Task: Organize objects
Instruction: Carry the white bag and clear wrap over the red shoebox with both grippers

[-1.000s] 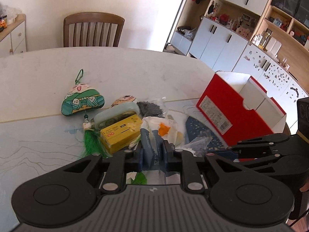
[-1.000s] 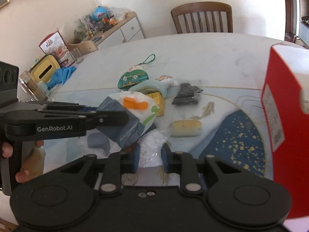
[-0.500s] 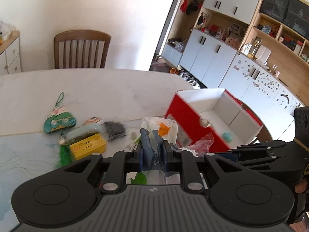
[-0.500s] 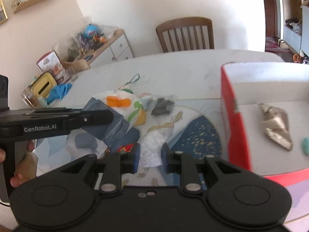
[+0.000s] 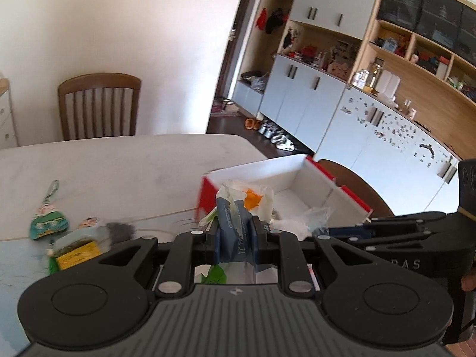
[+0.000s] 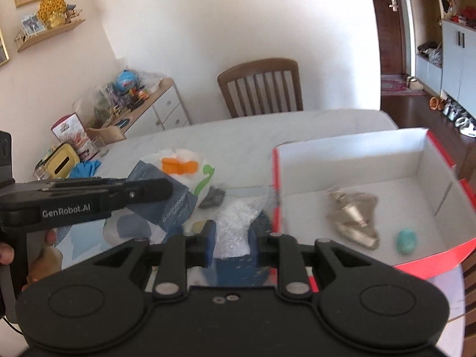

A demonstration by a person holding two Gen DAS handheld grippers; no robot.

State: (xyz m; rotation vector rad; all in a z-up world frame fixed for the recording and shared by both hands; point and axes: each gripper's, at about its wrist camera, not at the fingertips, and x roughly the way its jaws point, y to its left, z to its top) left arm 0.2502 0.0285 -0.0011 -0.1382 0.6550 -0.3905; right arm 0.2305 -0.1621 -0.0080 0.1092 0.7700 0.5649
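My left gripper (image 5: 235, 235) is shut on a blue and white printed bag (image 5: 238, 211) with an orange patch, held up in the air; it also shows in the right wrist view (image 6: 175, 184). My right gripper (image 6: 230, 238) is shut on a clear plastic bag (image 6: 235, 223) of white bits, lifted beside the red box (image 6: 422, 264). The box is open, white inside, and holds a crumpled silver wrapper (image 6: 354, 217) and a small teal egg (image 6: 406, 239). The box also shows in the left wrist view (image 5: 342, 184).
On the table (image 5: 119, 163) at the left lie a green pouch with a loop (image 5: 47, 223), a yellow box (image 5: 78, 253) and a dark grey pouch (image 5: 120, 229). A wooden chair (image 5: 99, 104) stands behind the table. A sideboard with clutter (image 6: 134, 110) stands at the far left.
Both grippers have risen and moved right toward the red box with their bags. The box's inside has come into fuller view.
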